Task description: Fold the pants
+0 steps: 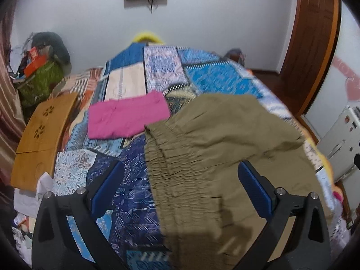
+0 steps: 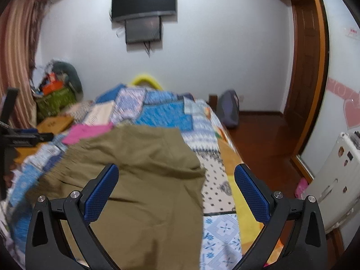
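On the bed's patchwork quilt (image 1: 126, 193) we count one pair of olive pants (image 1: 209, 157) and one folded pink garment (image 1: 126, 117). Our two tools, left hand-held gripper (image 1: 180, 186) and right hand-held gripper (image 2: 177, 191), hover with fingers apart, gripping nothing.

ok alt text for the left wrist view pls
Open left tool hovers over olive pants spread on a patchwork bedspread, elastic waistband between its fingers. A folded pink garment lies beyond.

Both wrist views close above bed (image 1: 126, 85), facing far wall; share olive pants (image 1: 213, 146).
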Demonstrator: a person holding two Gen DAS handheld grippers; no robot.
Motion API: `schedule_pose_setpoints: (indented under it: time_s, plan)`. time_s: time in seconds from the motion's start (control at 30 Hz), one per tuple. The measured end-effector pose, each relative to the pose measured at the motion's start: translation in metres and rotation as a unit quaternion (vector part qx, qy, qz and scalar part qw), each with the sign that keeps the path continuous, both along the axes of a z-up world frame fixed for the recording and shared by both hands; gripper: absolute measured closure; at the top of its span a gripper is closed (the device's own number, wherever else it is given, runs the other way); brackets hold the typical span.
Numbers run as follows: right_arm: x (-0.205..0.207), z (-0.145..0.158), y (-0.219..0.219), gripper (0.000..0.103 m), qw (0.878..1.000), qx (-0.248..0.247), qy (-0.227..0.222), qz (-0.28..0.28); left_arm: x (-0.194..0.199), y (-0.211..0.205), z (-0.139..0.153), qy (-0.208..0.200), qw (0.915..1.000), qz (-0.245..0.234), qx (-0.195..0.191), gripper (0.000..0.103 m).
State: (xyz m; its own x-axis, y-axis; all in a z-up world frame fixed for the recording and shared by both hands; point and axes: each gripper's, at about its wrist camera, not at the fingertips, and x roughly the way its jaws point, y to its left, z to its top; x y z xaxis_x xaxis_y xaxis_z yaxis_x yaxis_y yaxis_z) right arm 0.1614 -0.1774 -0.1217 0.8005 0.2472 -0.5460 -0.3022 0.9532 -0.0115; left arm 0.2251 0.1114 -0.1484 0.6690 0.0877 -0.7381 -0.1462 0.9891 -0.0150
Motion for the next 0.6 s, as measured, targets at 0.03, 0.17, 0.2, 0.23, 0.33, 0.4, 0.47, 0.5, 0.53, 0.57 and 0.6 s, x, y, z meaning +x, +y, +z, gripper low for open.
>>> schedule_pose_setpoints:
  time_s: [0.03, 0.17, 0.2, 0.23, 0.33, 0.4, 0.47, 0.5, 0.53, 0.57, 0.6]
  plan:
    - [0.006, -0.005, -0.001, 0.001, 1.0, -0.003, 0.009, 0.0, 0.005, 0.003, -0.006, 0.009, 1.0, -0.001, 0.003, 0.001]
    - [0.037, -0.032, -0.008, 0.001, 0.998, -0.012, 0.056, -0.002, 0.024, 0.013, -0.032, 0.063, 0.9979, -0.013, -0.01, 0.014]
    - [0.043, -0.038, -0.009, 0.003, 0.998, -0.015, 0.067, -0.001, 0.029, 0.016, -0.04, 0.078, 0.9966, -0.016, -0.022, 0.018]
    - [0.048, -0.042, -0.01, 0.005, 0.997, -0.017, 0.074, -0.001, 0.033, 0.018, -0.046, 0.091, 0.9951, -0.017, -0.035, 0.02]
    - [0.066, -0.061, -0.009, 0.027, 0.993, -0.029, 0.114, 0.007, 0.044, 0.025, -0.065, 0.124, 0.9894, -0.023, -0.073, 0.031]
    - [0.075, -0.073, -0.009, 0.032, 0.989, -0.038, 0.139, 0.018, 0.047, 0.025, -0.072, 0.129, 0.9876, -0.027, -0.085, 0.032]
    - [0.081, -0.082, -0.01, 0.035, 0.986, -0.041, 0.16, 0.026, 0.047, 0.025, -0.074, 0.122, 0.988, -0.027, -0.09, 0.032]
    - [0.085, -0.087, -0.01, 0.038, 0.984, -0.041, 0.17, 0.031, 0.048, 0.025, -0.075, 0.121, 0.9882, -0.025, -0.091, 0.032]
    - [0.09, -0.093, -0.01, 0.044, 0.981, -0.045, 0.188, 0.031, 0.049, 0.025, -0.077, 0.121, 0.9883, -0.024, -0.09, 0.032]
    - [0.094, -0.098, -0.01, 0.049, 0.978, -0.045, 0.202, 0.029, 0.05, 0.023, -0.078, 0.12, 0.989, -0.024, -0.084, 0.032]
    - [0.097, -0.103, -0.009, 0.059, 0.976, -0.038, 0.21, 0.033, 0.051, 0.02, -0.078, 0.118, 0.9897, -0.025, -0.077, 0.032]
